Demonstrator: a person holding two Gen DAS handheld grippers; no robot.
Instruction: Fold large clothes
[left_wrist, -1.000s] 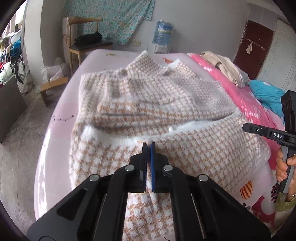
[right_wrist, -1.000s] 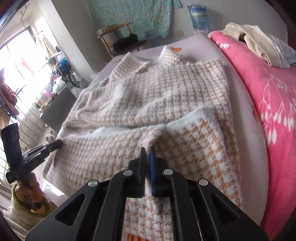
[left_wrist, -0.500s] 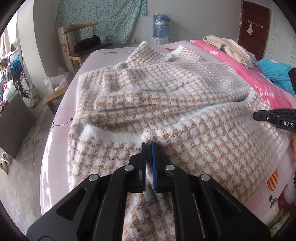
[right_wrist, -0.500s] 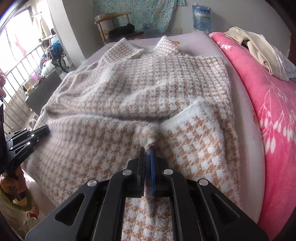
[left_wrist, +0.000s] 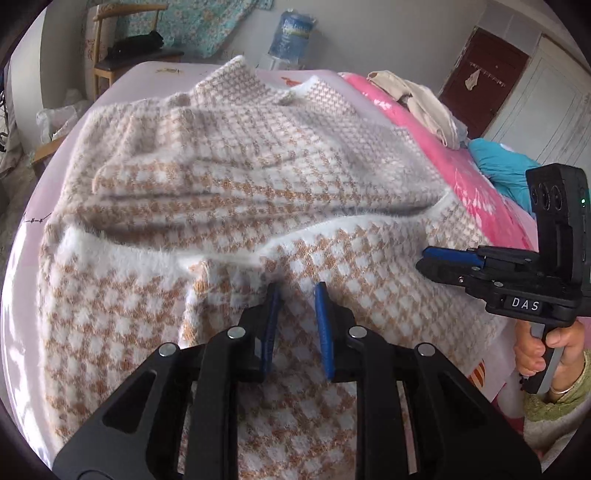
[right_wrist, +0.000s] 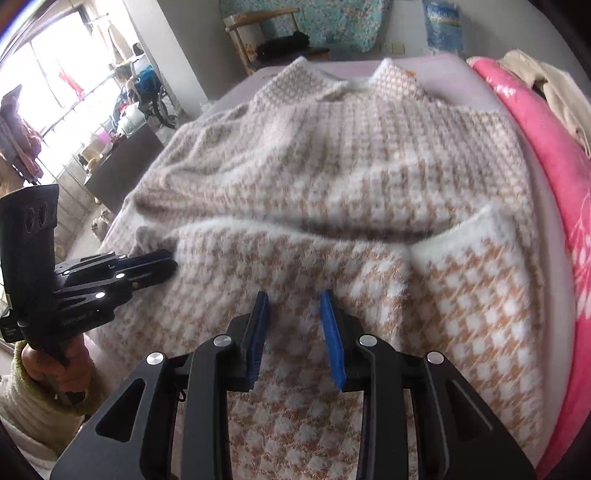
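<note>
- Left wrist view: the left gripper (left_wrist: 295, 291) is seen with its blue pads spread a little, the jaws having just been opening; the folded hem lies under and between them, but no cloth is seen pinched.
- The houndstooth sweater (left_wrist: 236, 177) is laid flat on the bed (left_wrist: 147, 74), collar toward the far end, with its lower part turned up over the body so that the white fuzzy hem edge (left_wrist: 122, 254) runs across the garment just beyond the pads.
- Right wrist view: the right gripper (right_wrist: 293, 299) is likewise found parted, its jaws having just been opening, with the fabric lying loose beneath; no grip is judged to remain.
- The two grippers are placed on the near side of the hem edge, left toward the window side of the sweater, right toward the pink blanket (right_wrist: 554, 155).
- The step in hand is judged to be the release of the bottom-up fold.
- For a clean release, both pads are to be spread fully before any withdrawal, so that the long pile is not snagged and dragged back.
- A small pucker (left_wrist: 201, 269) is noted at the hem edge near the left gripper; it is best pressed flat before the next fold.
- The hem edge dips at the middle and rises toward the blanket side; squaring it to the sweater's sides is advised.
- Withdrawal is best made upward, away from the sweater, not along it.
</note>
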